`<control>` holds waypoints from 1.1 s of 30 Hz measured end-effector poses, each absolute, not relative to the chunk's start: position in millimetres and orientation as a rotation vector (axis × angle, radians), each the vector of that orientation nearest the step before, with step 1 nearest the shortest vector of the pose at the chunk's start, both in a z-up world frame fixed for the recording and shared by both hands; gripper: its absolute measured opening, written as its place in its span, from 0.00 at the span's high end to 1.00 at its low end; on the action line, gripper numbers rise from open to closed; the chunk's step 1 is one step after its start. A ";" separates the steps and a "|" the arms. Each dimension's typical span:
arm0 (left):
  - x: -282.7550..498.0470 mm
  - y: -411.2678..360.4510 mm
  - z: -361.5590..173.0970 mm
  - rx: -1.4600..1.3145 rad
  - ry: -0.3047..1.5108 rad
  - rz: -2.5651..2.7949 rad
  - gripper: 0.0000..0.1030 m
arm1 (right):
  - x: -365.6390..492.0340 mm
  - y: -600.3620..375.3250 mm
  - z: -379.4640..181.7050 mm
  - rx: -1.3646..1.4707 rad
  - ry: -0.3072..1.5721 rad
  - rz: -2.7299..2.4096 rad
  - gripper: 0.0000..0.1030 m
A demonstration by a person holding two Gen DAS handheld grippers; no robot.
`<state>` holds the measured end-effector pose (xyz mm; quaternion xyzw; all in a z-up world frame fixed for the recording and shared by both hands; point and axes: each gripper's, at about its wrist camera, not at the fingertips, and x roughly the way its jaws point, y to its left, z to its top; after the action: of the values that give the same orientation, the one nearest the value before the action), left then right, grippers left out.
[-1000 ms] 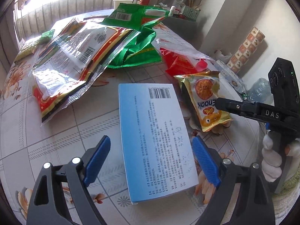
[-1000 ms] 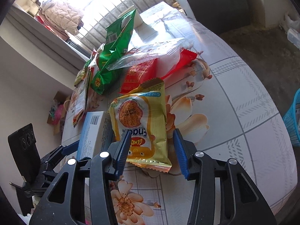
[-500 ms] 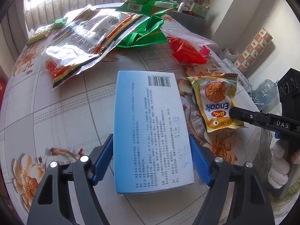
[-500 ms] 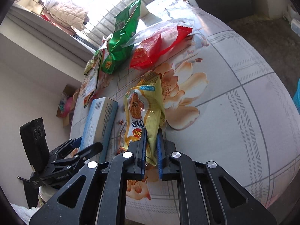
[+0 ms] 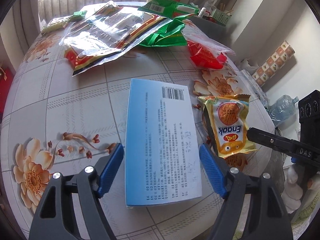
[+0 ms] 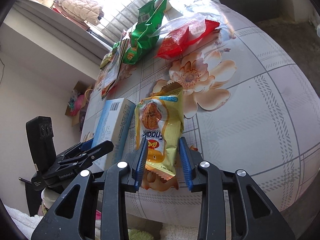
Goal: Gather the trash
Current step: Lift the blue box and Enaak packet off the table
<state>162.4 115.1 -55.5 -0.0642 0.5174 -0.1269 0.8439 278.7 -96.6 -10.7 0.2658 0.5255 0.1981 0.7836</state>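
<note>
A light blue box (image 5: 160, 132) with a barcode and printed text lies on the flowered table (image 5: 70, 100). My left gripper (image 5: 161, 148) straddles its near end, with both blue pads against its long sides. Just to its right lies a yellow Enaak snack packet (image 5: 228, 124). In the right wrist view the packet (image 6: 158, 120) has its near end between the jaws of my right gripper (image 6: 163, 140). Those jaws are opening: the left pad is at the packet's edge and a gap shows at the right pad. The box (image 6: 116, 120) and left gripper (image 6: 96, 146) sit to its left.
Farther back on the table lie a red wrapper (image 5: 206, 58), a green bag (image 5: 166, 38) and a large clear-and-red bag (image 5: 112, 34). The table's near edge runs just under both grippers. A plastic water bottle (image 5: 282, 108) stands on the floor to the right.
My left gripper came forward and its jaws narrowed onto the blue box. My right gripper pinched the yellow packet half a second ago and its jaws have since spread apart again.
</note>
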 end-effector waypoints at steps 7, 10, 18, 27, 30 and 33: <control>168.6 111.7 -56.6 -0.116 1.069 -0.253 0.23 | 283.6 -93.0 -14.8 0.578 1.136 0.395 0.61; 171.7 109.4 -60.3 -0.101 1.067 -0.239 0.23 | 285.6 -91.0 -18.1 0.571 1.140 0.385 0.61; 175.4 108.9 -65.2 -0.103 1.078 -0.238 0.23 | 290.7 -83.2 -22.1 0.572 1.128 0.380 0.68; 173.7 106.4 -64.4 -0.086 1.065 -0.244 0.28 | 289.8 -86.4 -25.3 0.582 1.135 0.363 0.84; 173.5 107.1 -64.0 -0.091 1.060 -0.244 0.28 | 287.5 -87.5 -24.7 0.586 1.132 0.369 0.85; 172.7 108.1 -61.8 -0.094 1.051 -0.246 0.28 | 285.6 -89.6 -24.6 0.598 1.129 0.376 0.86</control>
<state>172.7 108.1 -61.8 -0.0449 0.5001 -0.1168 0.8569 285.6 -89.6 -24.6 0.2772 0.5237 0.1746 0.7864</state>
